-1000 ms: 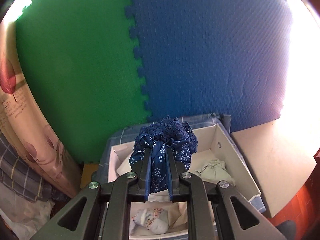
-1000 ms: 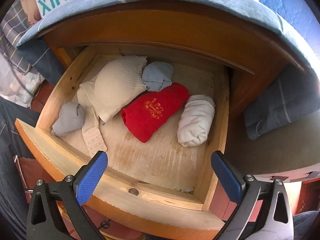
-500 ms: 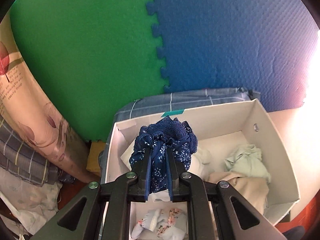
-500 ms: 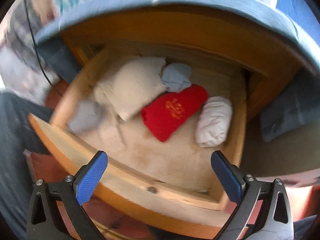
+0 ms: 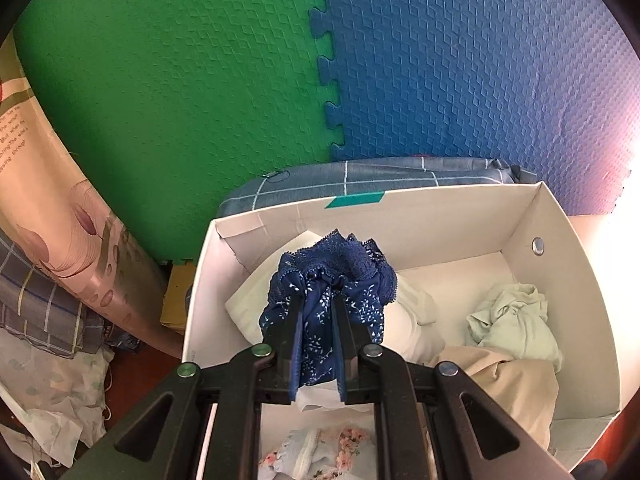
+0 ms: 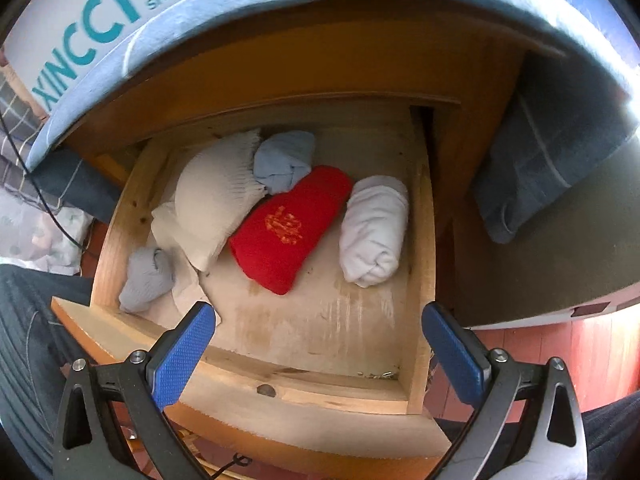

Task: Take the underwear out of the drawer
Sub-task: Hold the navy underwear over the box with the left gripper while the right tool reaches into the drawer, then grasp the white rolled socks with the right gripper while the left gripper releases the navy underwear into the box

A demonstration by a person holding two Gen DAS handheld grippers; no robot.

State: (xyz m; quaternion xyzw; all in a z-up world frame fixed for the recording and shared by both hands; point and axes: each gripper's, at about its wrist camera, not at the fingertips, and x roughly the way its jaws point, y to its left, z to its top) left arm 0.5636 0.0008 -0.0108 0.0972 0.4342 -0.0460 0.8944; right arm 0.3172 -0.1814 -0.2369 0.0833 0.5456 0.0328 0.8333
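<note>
My left gripper [image 5: 318, 304] is shut on dark blue lace-trimmed underwear [image 5: 340, 264], held just above the white cardboard box [image 5: 440, 208]. In that box lie a white garment [image 5: 416, 320], a pale green one [image 5: 516, 320], a beige one [image 5: 500, 380] and a floral one [image 5: 320, 456]. My right gripper [image 6: 318, 328] hangs open over the front of the open wooden drawer [image 6: 280, 396]. The drawer holds a red roll [image 6: 288, 228], a white roll [image 6: 374, 230], a cream bra [image 6: 212, 204], a light blue roll [image 6: 284, 160] and a grey roll [image 6: 146, 280].
Green [image 5: 160, 80] and blue [image 5: 460, 60] foam mats stand behind the box. A patterned cushion [image 5: 60, 220] and crumpled cloth [image 5: 48, 400] lie to its left. A shoe box [image 6: 100, 28] sits on the cabinet above the drawer. A person's trouser leg [image 6: 24, 340] is at the drawer's left.
My left gripper has sunk toward the white box with the blue underwear, so the box fills more of the view. The right gripper has rolled and shifted; the drawer now sits further right.
</note>
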